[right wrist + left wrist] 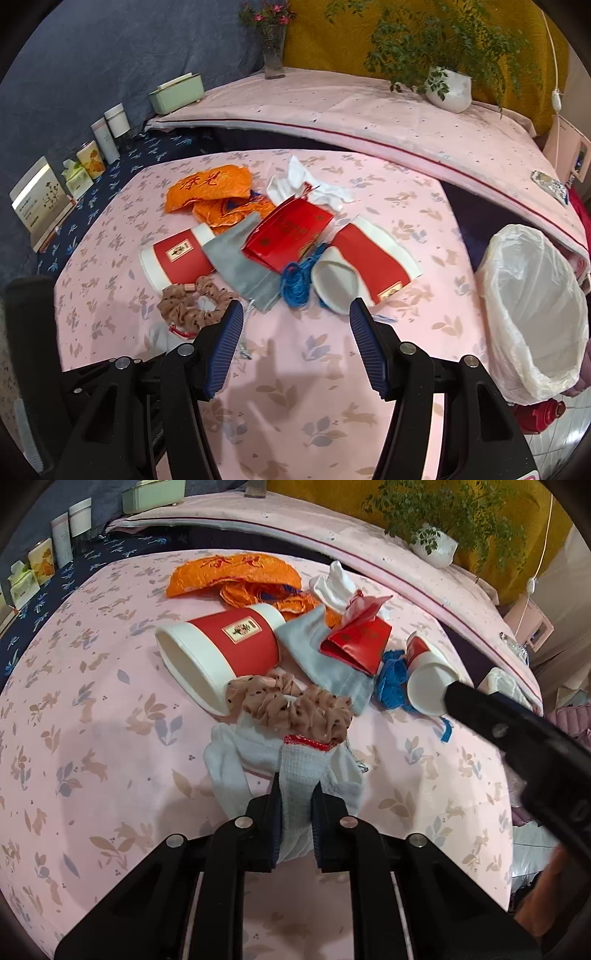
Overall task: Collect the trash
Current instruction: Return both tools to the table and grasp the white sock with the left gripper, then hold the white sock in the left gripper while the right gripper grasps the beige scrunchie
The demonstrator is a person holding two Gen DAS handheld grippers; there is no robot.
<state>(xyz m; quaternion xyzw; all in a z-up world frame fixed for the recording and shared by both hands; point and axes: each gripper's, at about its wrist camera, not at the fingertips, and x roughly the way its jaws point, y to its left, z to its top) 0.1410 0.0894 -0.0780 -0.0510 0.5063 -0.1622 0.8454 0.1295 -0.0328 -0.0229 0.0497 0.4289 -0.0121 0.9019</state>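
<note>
Pinching white sock in left hand-held gripper, beside scrunchie

The pink rabbit-print desk is being lit evenly by soft indoor light, with colours rendered bright and saturated. Soft, blurred shadows are being cast onto the cloth just ahead of the right tongs, and a faint grey one is being thrown left of the pile in the left wrist view. Straight edges are being bowed by the fisheye lenses, and the corners are being cut off in black. A mild sheen is being caught on the white bin liner.
</note>
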